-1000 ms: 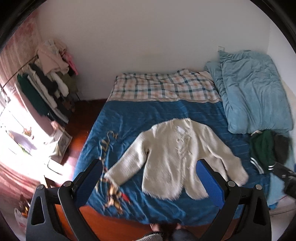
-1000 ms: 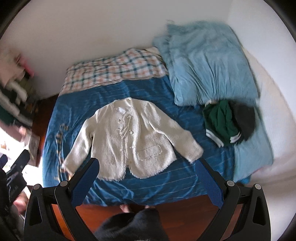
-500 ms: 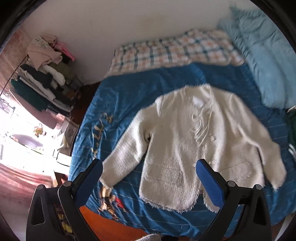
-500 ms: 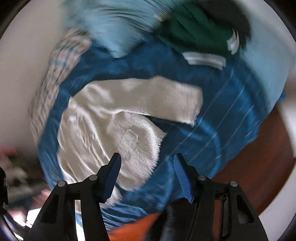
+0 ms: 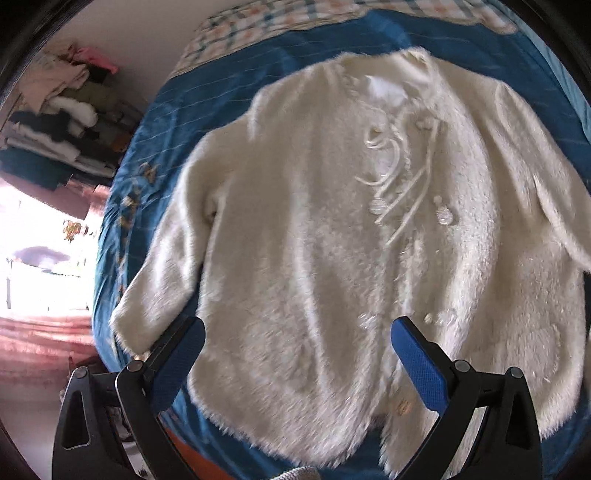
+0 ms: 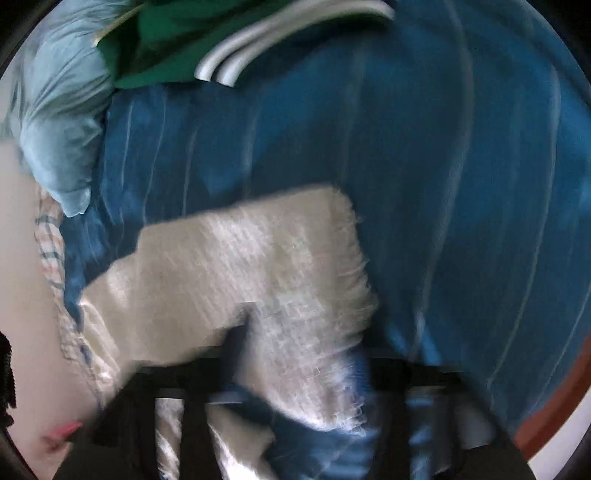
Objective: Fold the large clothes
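A fluffy cream cardigan (image 5: 314, 221) lies spread face up on the blue bedspread (image 5: 229, 85), sleeves out to both sides. My left gripper (image 5: 297, 350) is open, its blue pads just above the cardigan's lower hem. In the right wrist view the picture is blurred: the cardigan's sleeve end (image 6: 280, 266) lies right at my right gripper (image 6: 299, 369), whose fingers look close together around the cuff. I cannot tell whether they grip it.
A green garment with white stripes (image 6: 192, 40) and a light blue quilt (image 6: 59, 122) lie at the bed's far side. A plaid sheet (image 5: 295, 22) covers the head end. A clothes rack (image 5: 62, 122) stands left of the bed. Wooden floor (image 6: 554, 413) shows beyond the bed edge.
Both grippers have dropped close to the cardigan. The left one moved in over the hem. The right one swung down onto the right sleeve end and its jaws narrowed.
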Demonstrator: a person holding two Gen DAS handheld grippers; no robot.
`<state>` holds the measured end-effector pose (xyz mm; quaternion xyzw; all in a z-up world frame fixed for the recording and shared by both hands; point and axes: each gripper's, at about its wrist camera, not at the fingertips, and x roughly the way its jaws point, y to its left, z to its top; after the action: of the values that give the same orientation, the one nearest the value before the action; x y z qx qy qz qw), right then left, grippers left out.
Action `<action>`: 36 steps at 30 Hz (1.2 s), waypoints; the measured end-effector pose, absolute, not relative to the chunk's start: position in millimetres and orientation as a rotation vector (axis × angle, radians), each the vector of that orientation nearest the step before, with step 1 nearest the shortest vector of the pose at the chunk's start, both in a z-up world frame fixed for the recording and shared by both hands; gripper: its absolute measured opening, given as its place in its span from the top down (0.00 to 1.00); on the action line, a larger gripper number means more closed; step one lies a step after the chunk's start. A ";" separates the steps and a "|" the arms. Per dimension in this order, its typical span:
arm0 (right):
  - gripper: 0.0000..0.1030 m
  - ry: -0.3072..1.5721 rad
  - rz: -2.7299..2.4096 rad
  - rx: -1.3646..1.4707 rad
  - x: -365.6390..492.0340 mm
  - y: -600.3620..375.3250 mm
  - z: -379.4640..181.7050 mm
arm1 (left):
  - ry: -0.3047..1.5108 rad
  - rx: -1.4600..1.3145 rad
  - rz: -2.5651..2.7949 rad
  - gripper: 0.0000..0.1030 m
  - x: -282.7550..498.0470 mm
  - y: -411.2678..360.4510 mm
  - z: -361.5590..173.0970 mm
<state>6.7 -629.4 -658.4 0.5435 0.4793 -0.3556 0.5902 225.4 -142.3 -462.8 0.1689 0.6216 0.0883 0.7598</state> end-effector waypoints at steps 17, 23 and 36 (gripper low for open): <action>0.48 0.934 -0.745 1.454 0.3 -614.8 -636.4 | 1.390 0.359 0.058 0.00 236.9 -200.7 -507.3; 0.48 0.763 -0.705 1.772 13.6 -588.4 -726.1 | 1.420 0.350 0.066 0.00 247.7 -204.8 -524.3; 0.69 0.556 -0.715 1.774 51.1 -588.0 -726.6 | 1.391 0.358 0.066 0.00 253.1 -210.5 -521.8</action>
<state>51.1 -588.0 -726.6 0.7474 0.2343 -0.3013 0.5438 253.1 -210.5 -521.8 0.1639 0.6371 0.0304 0.7525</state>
